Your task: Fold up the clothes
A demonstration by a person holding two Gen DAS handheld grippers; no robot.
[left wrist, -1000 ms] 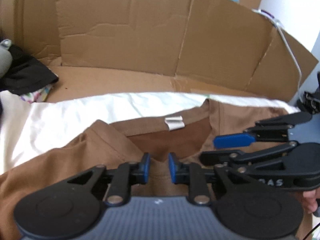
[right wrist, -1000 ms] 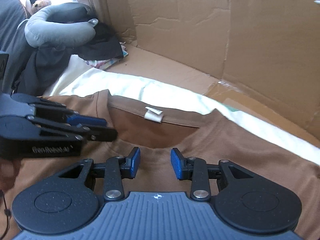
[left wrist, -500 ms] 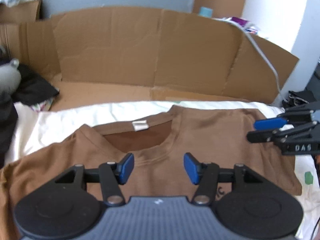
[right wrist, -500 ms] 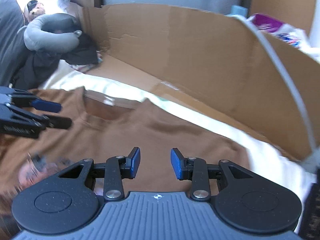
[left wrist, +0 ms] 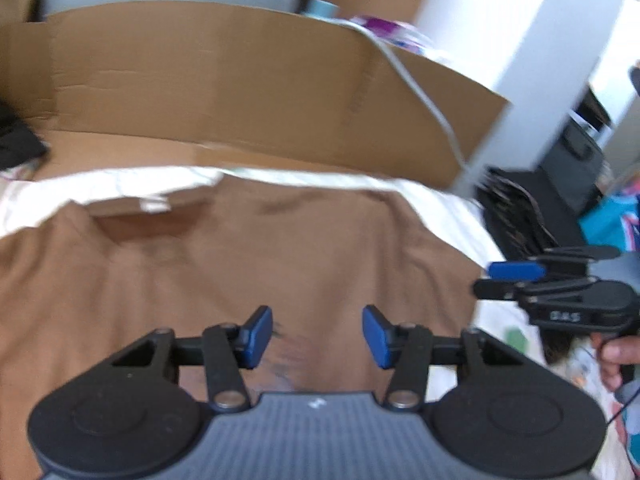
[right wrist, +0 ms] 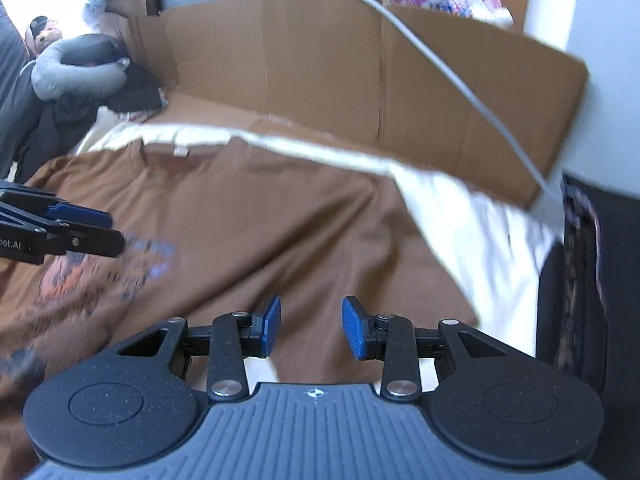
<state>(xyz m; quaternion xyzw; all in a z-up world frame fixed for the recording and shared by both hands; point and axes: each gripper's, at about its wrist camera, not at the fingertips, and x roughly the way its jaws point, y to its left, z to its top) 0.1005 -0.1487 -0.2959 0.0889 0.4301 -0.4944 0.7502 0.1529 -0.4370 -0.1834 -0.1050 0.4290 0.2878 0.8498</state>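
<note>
A brown T-shirt (left wrist: 280, 248) lies spread face up on a white sheet (left wrist: 120, 188), collar toward the cardboard. Its white neck label (right wrist: 180, 152) and a blurred chest print (right wrist: 120, 264) show in the right wrist view. My left gripper (left wrist: 318, 336) hovers above the chest; its jaws are closing with nothing between them. My right gripper (right wrist: 312, 328) stands open and empty over the right sleeve's hem. Each gripper shows in the other's view: the right gripper (left wrist: 508, 278) beyond the sleeve edge, the left gripper (right wrist: 104, 228) over the print.
A folded cardboard wall (left wrist: 240, 80) backs the sheet, with a white cable (right wrist: 460, 80) draped over it. A grey neck pillow (right wrist: 76, 68) and dark clothes (right wrist: 132, 92) lie far left. Dark furniture (right wrist: 572, 280) borders the right. A hand (left wrist: 616, 356) holds the right gripper.
Both grippers pulled back from the collar and swung right along the shirt. The left jaws, nearly shut at the neckline before, now stand apart. The right gripper reached the sleeve.
</note>
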